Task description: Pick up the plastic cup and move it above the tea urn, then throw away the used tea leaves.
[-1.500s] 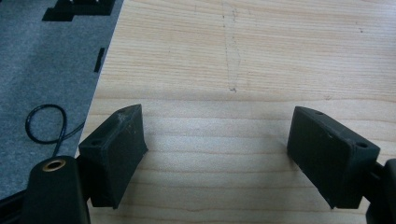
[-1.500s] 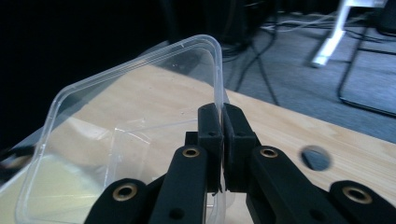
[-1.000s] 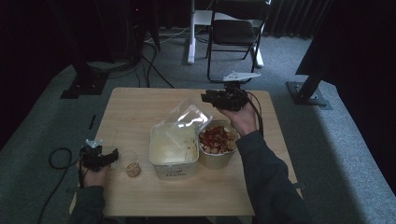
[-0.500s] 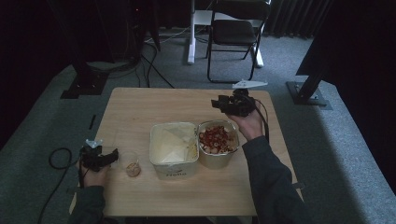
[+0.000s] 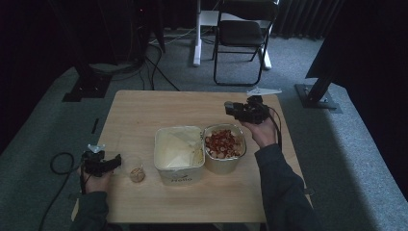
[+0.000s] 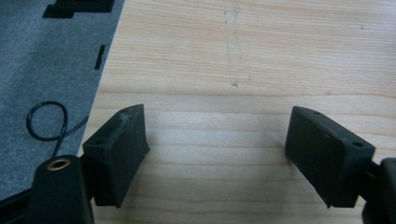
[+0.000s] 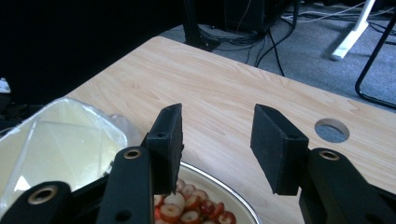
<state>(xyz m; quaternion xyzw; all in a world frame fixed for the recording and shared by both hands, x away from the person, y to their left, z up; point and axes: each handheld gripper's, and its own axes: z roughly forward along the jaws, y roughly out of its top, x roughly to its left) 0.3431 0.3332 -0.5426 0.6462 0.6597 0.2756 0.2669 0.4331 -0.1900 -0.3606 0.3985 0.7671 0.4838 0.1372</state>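
Evidently the lid has just been set on the square tub (image 5: 178,153) — the right gripper (image 5: 235,109) hangs released, nothing between its jaws, just behind the bowl of red slices (image 5: 224,147), which touches the tub. A second ago it held the clear lid above the tub; its jaws have just been opening. The left gripper (image 5: 114,162), jaws apart and lately narrowing on nothing, waits beside the small cup (image 5: 136,169) on the table (image 5: 144,108). Next, I judge, comes reaching for the bowl.

We see the right gripper (image 7: 215,144) with its jaws apart, just opened wider, and nothing between them but bare table (image 7: 224,88); under the left jaw lies a metal bowl (image 7: 233,203) of sliced red fruit (image 7: 187,207); left of it sits a lidded plastic tub (image 7: 56,135); a round hole (image 7: 331,130) lies beyond the right jaw.
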